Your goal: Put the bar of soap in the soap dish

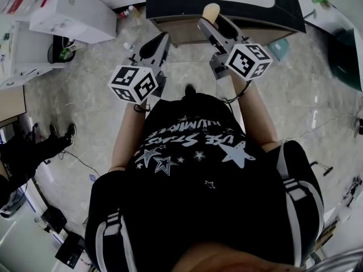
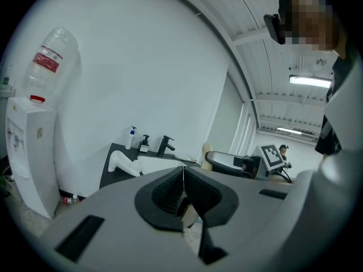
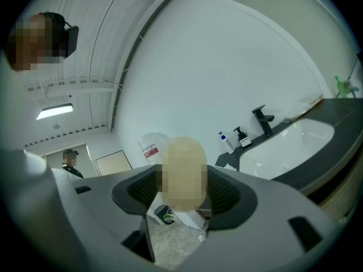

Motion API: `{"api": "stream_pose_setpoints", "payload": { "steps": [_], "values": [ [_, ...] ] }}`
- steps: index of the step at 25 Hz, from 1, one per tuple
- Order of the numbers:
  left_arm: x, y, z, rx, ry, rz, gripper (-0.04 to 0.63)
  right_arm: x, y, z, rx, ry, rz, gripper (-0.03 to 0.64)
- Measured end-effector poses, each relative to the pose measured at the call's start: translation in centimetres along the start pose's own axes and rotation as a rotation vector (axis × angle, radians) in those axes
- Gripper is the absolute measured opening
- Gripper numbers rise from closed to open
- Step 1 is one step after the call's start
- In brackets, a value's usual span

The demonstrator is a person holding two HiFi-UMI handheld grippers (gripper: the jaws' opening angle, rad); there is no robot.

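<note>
Clamped between the jaws of my right gripper (image 3: 182,192) stands the cream bar of soap (image 3: 182,171), upright, its rounded top rising above the pads. Seen from the head view, I hold it at the front edge of the dark counter (image 1: 286,7), with the white basin (image 3: 295,137) and black tap (image 3: 262,119) beyond. My left gripper (image 2: 183,177), alongside, has its jaws pressed together on nothing.

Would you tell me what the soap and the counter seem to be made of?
The soap looks matte, waxy and cream, with rounded edges. The counter is a dark, smooth slab, perhaps stone or laminate; I cannot tell which.
</note>
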State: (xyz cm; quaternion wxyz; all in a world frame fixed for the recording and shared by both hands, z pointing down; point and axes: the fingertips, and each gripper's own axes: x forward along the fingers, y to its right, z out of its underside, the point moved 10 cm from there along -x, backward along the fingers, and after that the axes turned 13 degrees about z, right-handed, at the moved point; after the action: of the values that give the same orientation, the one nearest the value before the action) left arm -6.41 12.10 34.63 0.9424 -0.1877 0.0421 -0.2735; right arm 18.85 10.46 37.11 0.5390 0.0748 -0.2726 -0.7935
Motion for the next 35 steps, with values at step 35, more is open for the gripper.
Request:
{"api": "stream_pose_setpoints", "payload": {
  "steps": [35],
  "values": [
    [7.2,-19.4,-7.5,-0.003,-0.010,0.041,0.012,20.2,-0.1,-2.8,-0.183,-0.097,0.016,0.253]
  ]
}}
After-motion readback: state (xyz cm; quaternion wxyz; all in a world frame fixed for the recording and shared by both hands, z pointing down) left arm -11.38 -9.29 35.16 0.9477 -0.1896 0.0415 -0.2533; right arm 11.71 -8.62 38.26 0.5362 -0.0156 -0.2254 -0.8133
